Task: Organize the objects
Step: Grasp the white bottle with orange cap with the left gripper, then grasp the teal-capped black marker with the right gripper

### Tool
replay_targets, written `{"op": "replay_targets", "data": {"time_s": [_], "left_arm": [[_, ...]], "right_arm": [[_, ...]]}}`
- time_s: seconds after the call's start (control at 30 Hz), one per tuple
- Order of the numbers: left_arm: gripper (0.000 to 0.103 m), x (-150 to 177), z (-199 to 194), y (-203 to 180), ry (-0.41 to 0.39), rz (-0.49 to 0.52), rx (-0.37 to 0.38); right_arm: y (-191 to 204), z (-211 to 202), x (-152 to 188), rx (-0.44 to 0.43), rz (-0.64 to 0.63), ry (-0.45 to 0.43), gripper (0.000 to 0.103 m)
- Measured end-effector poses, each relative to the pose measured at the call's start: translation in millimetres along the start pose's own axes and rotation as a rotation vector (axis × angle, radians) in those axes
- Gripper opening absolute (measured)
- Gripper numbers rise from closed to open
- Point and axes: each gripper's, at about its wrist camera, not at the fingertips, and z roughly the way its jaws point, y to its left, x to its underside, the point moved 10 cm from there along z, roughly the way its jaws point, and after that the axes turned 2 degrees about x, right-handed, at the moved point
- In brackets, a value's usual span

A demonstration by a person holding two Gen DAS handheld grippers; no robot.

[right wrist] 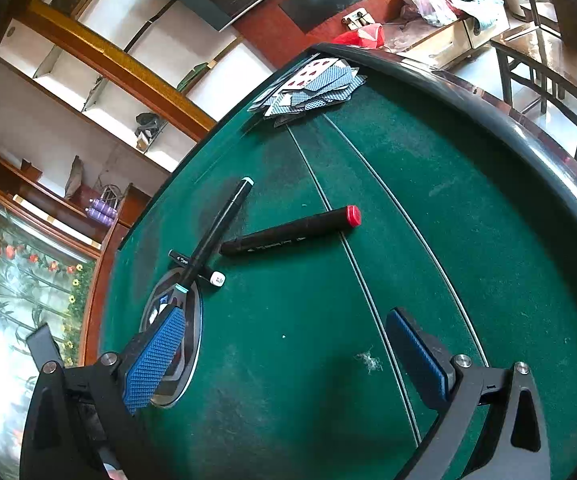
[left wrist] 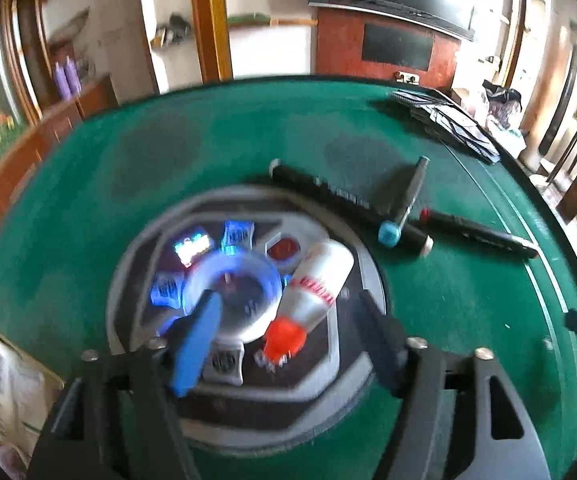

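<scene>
Table: green felt top (right wrist: 428,208), dark raised rim at its far edge.
Centre console: round, silver-ringed recess (left wrist: 352,256) set into the felt, with lit blue buttons and a clear dome (left wrist: 244,280) in the middle.
In the console: white bottle with red cap (left wrist: 312,292) lying on its side, cap toward the camera, resting against the dome; print on it too blurred to read.
Left gripper (left wrist: 288,336): jaws apart, hovering over the console; the bottle lies between the pads but neither pad presses on it. View is motion-blurred.
Right gripper (right wrist: 284,356): jaws wide apart over bare felt, nothing between them.
Markers: three black ones on the felt beside the console. Teal-capped marker (right wrist: 216,232) lies across a white-ended marker (right wrist: 208,274), one end overhanging the console rim. Red-capped marker (right wrist: 292,232) lies just beside them, apart.
Playing cards: loose spread (right wrist: 312,88) at the far edge, mostly blue backs, one red-pip face up.
Left margin: cardboard box (left wrist: 4,376), contents not readable.
</scene>
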Motion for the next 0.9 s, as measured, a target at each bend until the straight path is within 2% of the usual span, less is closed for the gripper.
{"op": "replay_targets", "data": {"time_s": [0.1,0.17,0.23,0.3,0.47,0.6,0.8,0.9], "left_arm": [[0.071,-12.0,6.5,-14.0,-0.030,0.123,-0.065],[0.071,-12.3,13.3,-21.6,-0.018,0.180,-0.088],[0.059,-3.2,21.1,-27.4,0.030,0.194,-0.065],[0.026,0.9,17.3,-27.8,0.037,0.184,-0.035],[0.026,14.6,3.6,-23.0,0.066,0.141,0.008],[0.026,24.4,-19.0,-16.1,0.057,0.016,0.093],[0.026,36.9,-75.9,-20.2,-0.037,-0.133,0.203],[0.026,46.3,-90.4,-22.4,-0.088,-0.142,0.213]], "right_arm": [[-0.1,-0.7,-1.0,0.008,-0.008,-0.008,0.103],[1.0,-2.5,-2.6,0.013,-0.017,-0.020,0.103],[2.1,-3.4,-2.8,0.015,-0.024,-0.026,0.103],[2.1,-1.8,-2.3,0.013,-0.021,-0.018,0.103],[3.7,0.7,-0.2,0.011,-0.024,-0.009,0.103],[5.0,2.0,0.8,0.030,-0.048,-0.014,0.103],[0.7,5.3,2.9,0.042,-0.045,-0.016,0.103],[1.2,7.4,4.3,0.054,-0.060,-0.022,0.103]]}}
